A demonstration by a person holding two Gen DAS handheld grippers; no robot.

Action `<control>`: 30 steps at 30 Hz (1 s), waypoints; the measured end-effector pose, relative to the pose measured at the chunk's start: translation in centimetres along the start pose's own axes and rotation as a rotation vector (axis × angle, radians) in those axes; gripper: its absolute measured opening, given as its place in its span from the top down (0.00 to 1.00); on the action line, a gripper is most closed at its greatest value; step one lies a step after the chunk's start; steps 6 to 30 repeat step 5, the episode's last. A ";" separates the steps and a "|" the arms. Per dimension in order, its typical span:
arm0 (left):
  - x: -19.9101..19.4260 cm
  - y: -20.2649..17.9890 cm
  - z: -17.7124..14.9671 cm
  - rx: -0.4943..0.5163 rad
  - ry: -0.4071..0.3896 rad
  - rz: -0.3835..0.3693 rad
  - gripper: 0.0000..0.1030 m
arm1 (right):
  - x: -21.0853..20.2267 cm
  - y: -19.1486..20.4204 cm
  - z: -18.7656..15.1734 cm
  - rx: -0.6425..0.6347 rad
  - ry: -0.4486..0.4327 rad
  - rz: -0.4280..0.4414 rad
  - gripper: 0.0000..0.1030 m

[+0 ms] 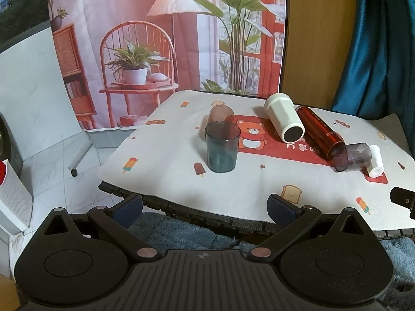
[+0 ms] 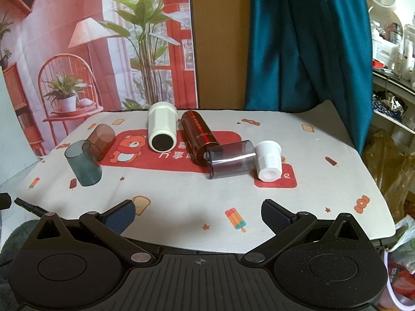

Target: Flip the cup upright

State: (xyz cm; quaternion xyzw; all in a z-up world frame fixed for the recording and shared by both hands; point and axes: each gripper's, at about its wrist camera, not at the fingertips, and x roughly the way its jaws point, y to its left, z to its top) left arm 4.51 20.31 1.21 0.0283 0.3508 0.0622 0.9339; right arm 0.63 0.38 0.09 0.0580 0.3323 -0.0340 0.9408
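A teal see-through cup [image 1: 222, 146] [image 2: 83, 162] stands upright at the mat's left. Behind it a brown see-through cup [image 1: 221, 114] [image 2: 101, 139] lies on its side. A large white cup [image 1: 284, 120] [image 2: 162, 131], a dark red cup [image 1: 320, 132] [image 2: 199, 137] and a smoky purple cup [image 1: 352, 156] [image 2: 230, 159] lie on their sides. A small white cup [image 1: 376, 164] [image 2: 268, 164] stands upside down. My left gripper [image 1: 205, 208] and right gripper [image 2: 198, 213] are open and empty, both near the table's front edge.
The printed mat [image 1: 259, 178] [image 2: 197, 194] covers a small table. A picture backdrop [image 1: 166, 33] and a teal curtain [image 2: 306, 41] hang behind. Blue carpet [image 1: 181, 233] lies below. A shelf with clutter [image 2: 389, 41] and bags [image 2: 396, 254] are at the right.
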 end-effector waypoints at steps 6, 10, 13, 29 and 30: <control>0.0 0.0 0.0 -0.002 -0.001 0.000 0.00 | 0.0 0.0 0.0 -0.001 0.000 0.000 0.00; 0.0 0.0 0.0 -0.002 -0.001 0.000 0.00 | 0.0 0.0 0.0 -0.001 0.000 0.000 0.00; 0.0 0.0 0.0 -0.002 -0.001 0.000 0.00 | 0.0 0.0 0.0 -0.001 0.000 0.000 0.00; 0.0 0.0 0.0 -0.002 -0.001 0.000 0.00 | 0.0 0.0 0.0 -0.001 0.000 0.000 0.00; 0.0 0.0 0.0 -0.002 -0.001 0.000 0.00 | 0.0 0.0 0.0 -0.001 0.000 0.000 0.00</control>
